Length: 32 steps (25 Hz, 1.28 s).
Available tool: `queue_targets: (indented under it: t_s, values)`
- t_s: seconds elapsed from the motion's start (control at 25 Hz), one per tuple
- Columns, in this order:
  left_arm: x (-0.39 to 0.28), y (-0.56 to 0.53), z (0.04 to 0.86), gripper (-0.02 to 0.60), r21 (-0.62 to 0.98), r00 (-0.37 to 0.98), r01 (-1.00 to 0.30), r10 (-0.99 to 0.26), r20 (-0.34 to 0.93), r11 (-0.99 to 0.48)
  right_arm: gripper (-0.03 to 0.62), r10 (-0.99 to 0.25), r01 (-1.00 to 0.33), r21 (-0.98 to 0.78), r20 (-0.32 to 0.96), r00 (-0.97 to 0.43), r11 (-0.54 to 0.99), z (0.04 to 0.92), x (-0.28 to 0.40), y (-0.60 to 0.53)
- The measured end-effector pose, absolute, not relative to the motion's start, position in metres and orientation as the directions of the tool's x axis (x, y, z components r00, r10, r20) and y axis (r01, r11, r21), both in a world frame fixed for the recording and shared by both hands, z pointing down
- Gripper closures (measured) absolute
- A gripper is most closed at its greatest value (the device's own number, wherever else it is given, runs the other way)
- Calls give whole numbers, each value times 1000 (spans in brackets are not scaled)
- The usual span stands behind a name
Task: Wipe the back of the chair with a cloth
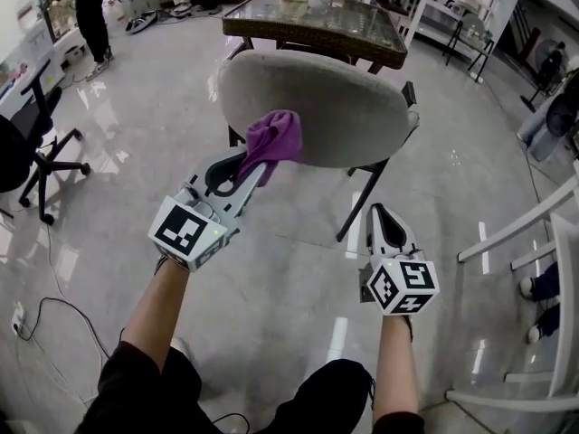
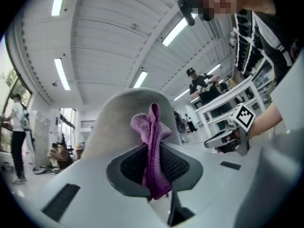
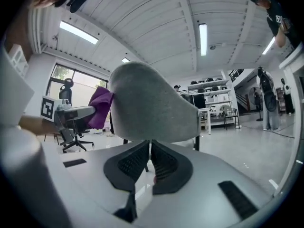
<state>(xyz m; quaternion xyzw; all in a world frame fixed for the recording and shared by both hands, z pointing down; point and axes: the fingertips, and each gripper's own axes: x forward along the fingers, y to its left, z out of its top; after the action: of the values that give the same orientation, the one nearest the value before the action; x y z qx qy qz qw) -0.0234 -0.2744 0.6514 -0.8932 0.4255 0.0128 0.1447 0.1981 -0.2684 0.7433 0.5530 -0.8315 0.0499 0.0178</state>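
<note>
A grey upholstered chair back (image 1: 335, 107) stands in front of me, seen also in the left gripper view (image 2: 118, 122) and the right gripper view (image 3: 152, 108). My left gripper (image 1: 249, 172) is shut on a purple cloth (image 1: 276, 138), whose bunched end (image 2: 152, 127) rests against the left part of the chair back. My right gripper (image 1: 384, 220) hangs lower right, short of the chair, its jaws closed together with nothing between them (image 3: 148, 158). The purple cloth (image 3: 99, 107) shows at the chair's left edge in the right gripper view.
A glass-topped wicker table (image 1: 317, 21) stands behind the chair. A black office chair (image 1: 32, 143) is at the left, white railings (image 1: 534, 242) at the right. A cable (image 1: 54, 315) lies on the glossy floor. People stand and sit at the far left.
</note>
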Motion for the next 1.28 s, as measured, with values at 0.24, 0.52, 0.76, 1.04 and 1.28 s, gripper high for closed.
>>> queue_targets:
  t_s: [0.24,0.52,0.76,1.04,1.28]
  values:
    - [-138,-313,689,503,-187,328,-936,-932,-157,-298,565,-884,-890,-49,99,-456,454,758,143,-286]
    - [-82,-344,718,503,-190,415,-902,-899,-138,-387,565,-903,-913,-19,142,-407,408,772,174,-288]
    - [22,-315,719,503,-269,605,-781,-789,-103,-564,565,-929,-941,-33,148,-339,338,781,224,-265]
    - [108,-317,720,502,-278,718,-684,-690,-93,-674,565,-961,-973,-26,150,-232,231,784,285,-222]
    - [194,-284,725,502,-335,843,-516,-536,-38,-788,565,-977,-990,-25,161,-140,138,784,337,-182]
